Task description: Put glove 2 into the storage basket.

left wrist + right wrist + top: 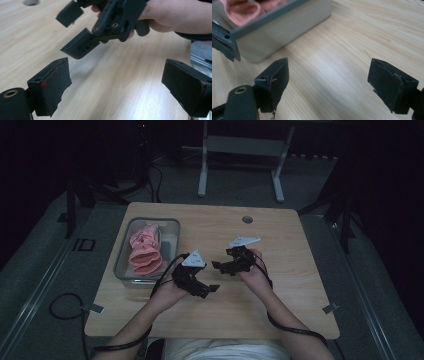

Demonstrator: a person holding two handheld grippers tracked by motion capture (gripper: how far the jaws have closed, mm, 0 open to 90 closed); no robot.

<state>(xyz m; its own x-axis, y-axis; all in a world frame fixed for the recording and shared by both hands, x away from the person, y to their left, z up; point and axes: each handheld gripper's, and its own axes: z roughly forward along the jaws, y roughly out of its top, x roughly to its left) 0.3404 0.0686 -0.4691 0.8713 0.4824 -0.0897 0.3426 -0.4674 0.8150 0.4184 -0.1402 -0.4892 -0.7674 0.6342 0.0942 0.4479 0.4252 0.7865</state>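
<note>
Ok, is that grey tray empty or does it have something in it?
Not empty. The grey tray at the table's left holds a pink cloth item, possibly a glove or sock; the right gripper view shows pink fabric above its rim.

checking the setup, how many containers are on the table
1. A grey tray sits at the table's left side, holding a pink cloth item. Its wall is also in the right gripper view, upper left. Nothing else there looks like a container.

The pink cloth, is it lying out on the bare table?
No, the pink cloth lies inside the grey tray at the table's left side.
</note>
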